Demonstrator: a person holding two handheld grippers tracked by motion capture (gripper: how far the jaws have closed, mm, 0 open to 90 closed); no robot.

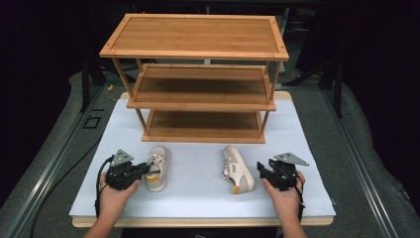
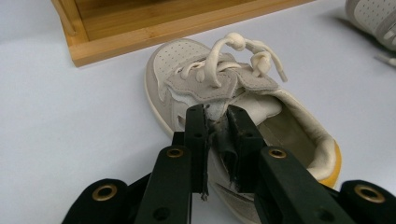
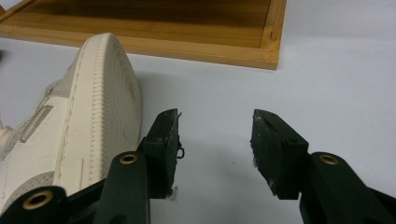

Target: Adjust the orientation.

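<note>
left tongs (image 2: 217, 140) clamp left shoe's (image 1: 157, 167) collar wall, likely for lifting | right tongs (image 3: 215, 149) gape, empty, beside right shoe (image 3: 70, 121) tipped on its side | both on tabletop (image 1: 198, 193) before shoe rack (image 1: 198, 79)

The bamboo shoe rack (image 1: 198, 79) is showing a smooth satin grain; the cream sneaker (image 2: 243, 107) is showing perforated leather and matt suede.

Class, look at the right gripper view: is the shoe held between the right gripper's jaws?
No. The jaws of the right gripper stand apart over bare table, and the tipped shoe lies outside them.
</note>
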